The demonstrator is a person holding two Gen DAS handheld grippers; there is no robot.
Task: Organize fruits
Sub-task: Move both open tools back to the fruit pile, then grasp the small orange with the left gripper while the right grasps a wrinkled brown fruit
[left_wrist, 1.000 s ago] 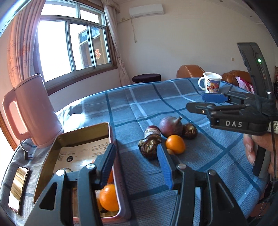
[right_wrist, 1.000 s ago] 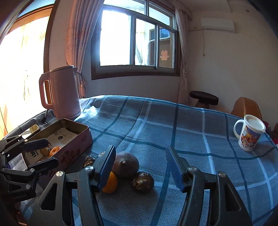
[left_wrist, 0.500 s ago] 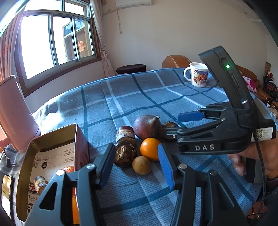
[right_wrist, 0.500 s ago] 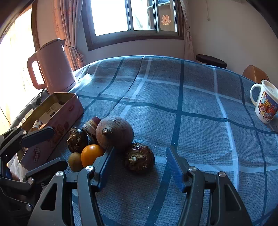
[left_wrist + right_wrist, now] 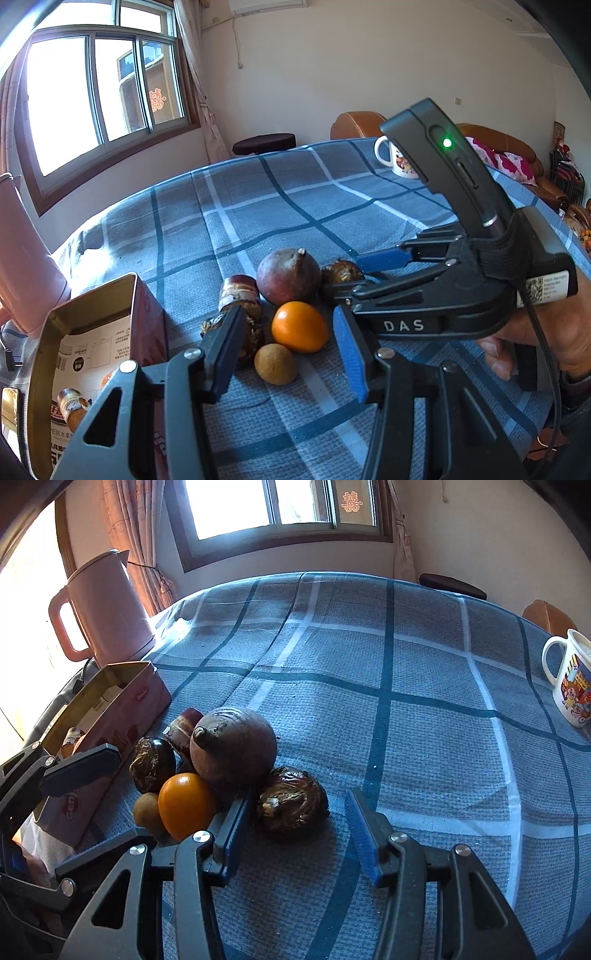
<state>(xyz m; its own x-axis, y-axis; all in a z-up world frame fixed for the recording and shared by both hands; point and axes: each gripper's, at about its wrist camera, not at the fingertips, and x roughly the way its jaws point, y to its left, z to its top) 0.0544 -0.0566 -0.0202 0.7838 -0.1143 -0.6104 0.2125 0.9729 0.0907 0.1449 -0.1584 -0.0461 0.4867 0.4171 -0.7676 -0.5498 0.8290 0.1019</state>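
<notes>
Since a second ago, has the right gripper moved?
Yes. The right gripper came down toward the fruit pile, its jaws closing around the wrinkled brown fruit, not yet touching.

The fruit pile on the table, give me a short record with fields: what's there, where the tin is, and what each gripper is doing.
surface: blue plaid cloth
pile: purple fruit, orange, small brown fruit, wrinkled dark fruit
tin: open, beside the pile, items inside
left gripper: open, empty, over the small brown fruit
right gripper: jaws just closing, either side of the wrinkled dark fruit, not yet pressing
</notes>
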